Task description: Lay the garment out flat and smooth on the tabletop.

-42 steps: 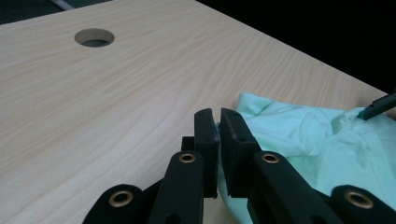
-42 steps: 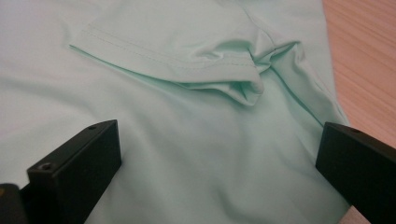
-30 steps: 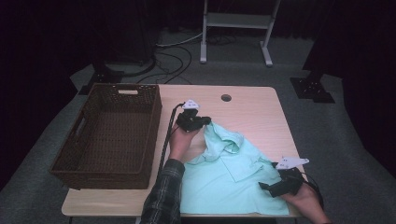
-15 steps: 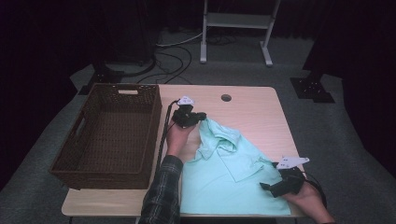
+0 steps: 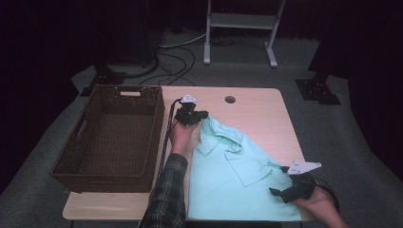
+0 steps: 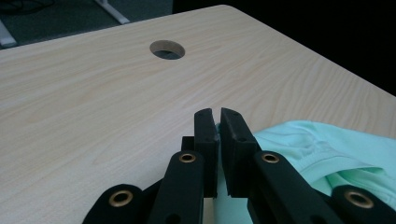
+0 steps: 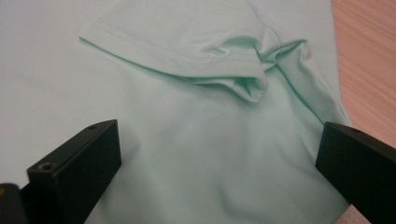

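A mint-green polo shirt (image 5: 237,180) lies spread on the wooden table (image 5: 256,109), collar toward the far left. At the shirt's far top corner my left gripper (image 5: 192,115) is shut on a sliver of the fabric; the left gripper view has its jaws (image 6: 218,117) pressed together on the mint cloth, with the shirt (image 6: 327,149) bunched to their right. Over the shirt's near right edge my right gripper (image 5: 281,194) stands open. In the right gripper view its jaws (image 7: 219,129) are wide apart above a folded sleeve (image 7: 210,51), touching nothing.
A dark wicker basket (image 5: 71,166) stands on the table's left side, close beside the left forearm. A round cable hole (image 5: 230,99) sits near the table's far edge. Bare wood lies to the shirt's far right. Cables and a metal stand are on the floor beyond.
My left gripper has drawn the shirt's top corner a little to the left and farther away, toward the basket, pulling the fabric flatter. The right gripper has stayed put.
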`<state>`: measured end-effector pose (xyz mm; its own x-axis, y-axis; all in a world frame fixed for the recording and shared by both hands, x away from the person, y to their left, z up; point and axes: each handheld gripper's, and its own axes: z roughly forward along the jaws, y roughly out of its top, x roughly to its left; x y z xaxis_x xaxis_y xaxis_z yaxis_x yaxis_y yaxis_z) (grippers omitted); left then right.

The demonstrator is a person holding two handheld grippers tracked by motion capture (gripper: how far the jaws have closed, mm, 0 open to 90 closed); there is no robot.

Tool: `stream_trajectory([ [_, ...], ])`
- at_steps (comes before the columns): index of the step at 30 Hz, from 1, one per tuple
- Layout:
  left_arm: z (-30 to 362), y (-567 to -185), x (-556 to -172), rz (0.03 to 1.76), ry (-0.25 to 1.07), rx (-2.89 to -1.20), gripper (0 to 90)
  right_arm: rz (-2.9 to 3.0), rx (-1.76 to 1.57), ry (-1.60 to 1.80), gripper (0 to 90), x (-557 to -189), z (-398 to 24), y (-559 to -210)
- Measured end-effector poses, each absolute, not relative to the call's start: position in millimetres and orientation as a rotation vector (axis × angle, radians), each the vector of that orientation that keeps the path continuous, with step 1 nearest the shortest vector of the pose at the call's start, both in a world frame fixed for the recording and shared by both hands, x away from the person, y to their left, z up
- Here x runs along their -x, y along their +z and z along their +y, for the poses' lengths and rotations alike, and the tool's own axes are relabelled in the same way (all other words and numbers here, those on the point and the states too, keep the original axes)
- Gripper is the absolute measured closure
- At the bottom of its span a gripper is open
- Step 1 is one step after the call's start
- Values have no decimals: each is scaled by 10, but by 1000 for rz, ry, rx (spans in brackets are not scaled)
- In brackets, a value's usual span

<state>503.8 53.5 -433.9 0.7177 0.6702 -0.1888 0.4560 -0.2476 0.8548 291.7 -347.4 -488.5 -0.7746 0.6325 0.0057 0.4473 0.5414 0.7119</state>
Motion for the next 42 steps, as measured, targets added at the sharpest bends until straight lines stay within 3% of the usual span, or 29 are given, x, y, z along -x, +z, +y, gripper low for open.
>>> stream_trajectory([
  [12, 555, -4450, -5162, 951, 309, -1938, 854, 2521, -912, 1056, 0, -2919, -3462, -4885],
  [16, 563, -4461, -5151, 972, 330, -1945, 784, 2520, -912, 1055, 0, -2921, -3460, -4885],
  [21, 530, -4433, -5004, 964, 335, -1937, 741, 2520, -912, 1055, 0, -2921, -3460, -4885],
  [29, 351, -4488, -4681, 946, 308, -1927, 742, 2518, -920, 1054, 0, -2918, -3455, -4884],
  [42, 78, -4592, -4482, 901, 273, -1978, 760, 2516, -923, 1054, 0, -2917, -3454, -4884],
])
